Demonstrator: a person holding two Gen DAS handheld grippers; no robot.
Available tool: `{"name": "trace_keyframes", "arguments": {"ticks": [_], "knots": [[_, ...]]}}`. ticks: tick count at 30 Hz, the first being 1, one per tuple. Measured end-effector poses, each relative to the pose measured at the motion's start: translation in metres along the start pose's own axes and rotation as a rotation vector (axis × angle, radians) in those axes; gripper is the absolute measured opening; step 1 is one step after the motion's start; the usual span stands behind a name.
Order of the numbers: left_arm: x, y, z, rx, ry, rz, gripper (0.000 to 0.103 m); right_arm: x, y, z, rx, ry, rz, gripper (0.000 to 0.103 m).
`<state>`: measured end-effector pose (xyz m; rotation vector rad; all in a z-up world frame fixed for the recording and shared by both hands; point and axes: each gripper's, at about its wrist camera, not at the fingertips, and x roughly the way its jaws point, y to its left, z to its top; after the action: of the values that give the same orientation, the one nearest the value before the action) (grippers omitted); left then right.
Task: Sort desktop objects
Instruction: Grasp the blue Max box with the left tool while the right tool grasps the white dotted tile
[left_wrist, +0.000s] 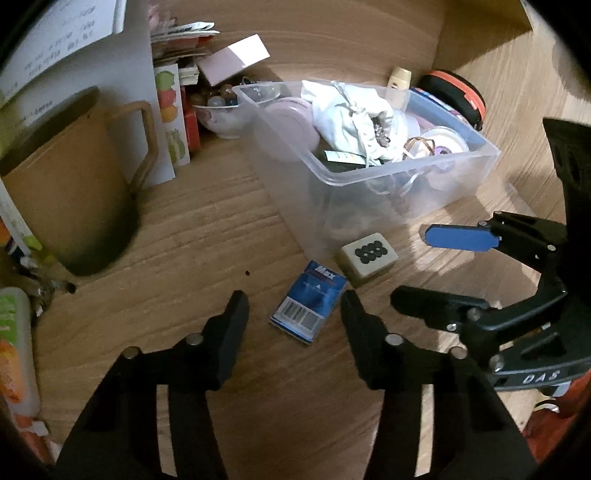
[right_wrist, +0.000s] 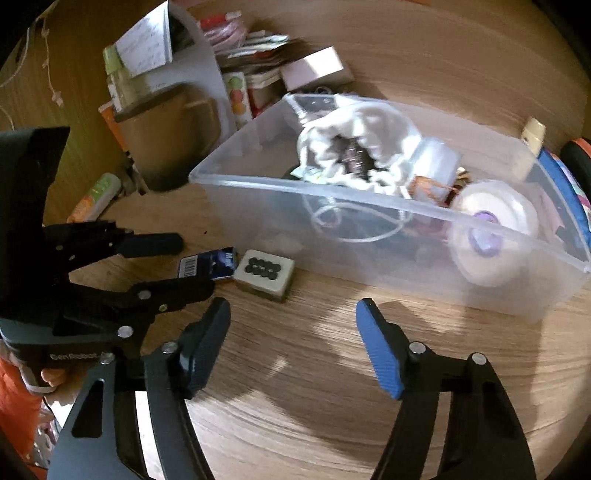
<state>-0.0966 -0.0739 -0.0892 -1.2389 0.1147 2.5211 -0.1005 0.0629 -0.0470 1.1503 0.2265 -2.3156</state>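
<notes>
A small blue box with a barcode (left_wrist: 308, 301) lies flat on the wooden desk, between and just ahead of the fingertips of my open, empty left gripper (left_wrist: 293, 306). A cream tile with black dots (left_wrist: 369, 255) lies just beyond it, next to the clear plastic bin (left_wrist: 369, 177). My right gripper (right_wrist: 293, 314) is open and empty, above bare desk in front of the bin (right_wrist: 369, 236). In the right wrist view the blue box (right_wrist: 212, 263) and the tile (right_wrist: 265, 274) lie to the left, with the left gripper (right_wrist: 192, 262) around the box.
The bin holds a white cloth bag (left_wrist: 351, 114), pink lids and tape rolls. A tan pitcher (left_wrist: 70, 184) stands at the left, with books and a bowl of beads (left_wrist: 218, 107) behind. An orange-black case (left_wrist: 458, 96) sits behind the bin.
</notes>
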Motion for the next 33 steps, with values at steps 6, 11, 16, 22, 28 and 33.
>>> {"name": "trace_keyframes", "arguments": {"ticks": [6,11,16,22,28,33], "knots": [[-0.002,0.001,-0.001,0.024,-0.007,0.012,0.032,0.01,0.01,0.002,-0.003,0.016,-0.02,0.058],[-0.007,0.006,-0.004,0.01,-0.01,0.02,0.03,0.016,0.019,0.005,-0.029,0.016,-0.045,0.058],[-0.01,0.018,-0.004,-0.05,-0.013,0.01,0.029,0.022,0.025,0.011,-0.05,0.022,-0.063,0.058],[-0.01,0.018,-0.004,-0.056,-0.009,0.006,0.029,0.022,0.023,0.015,-0.046,0.016,-0.08,0.044],[-0.007,0.011,-0.002,-0.029,-0.004,0.012,0.034,0.017,0.014,0.013,-0.028,0.008,-0.055,0.034],[-0.004,0.008,0.003,-0.018,-0.005,0.035,0.034,0.013,0.006,0.009,0.008,0.004,-0.002,0.034]]}}
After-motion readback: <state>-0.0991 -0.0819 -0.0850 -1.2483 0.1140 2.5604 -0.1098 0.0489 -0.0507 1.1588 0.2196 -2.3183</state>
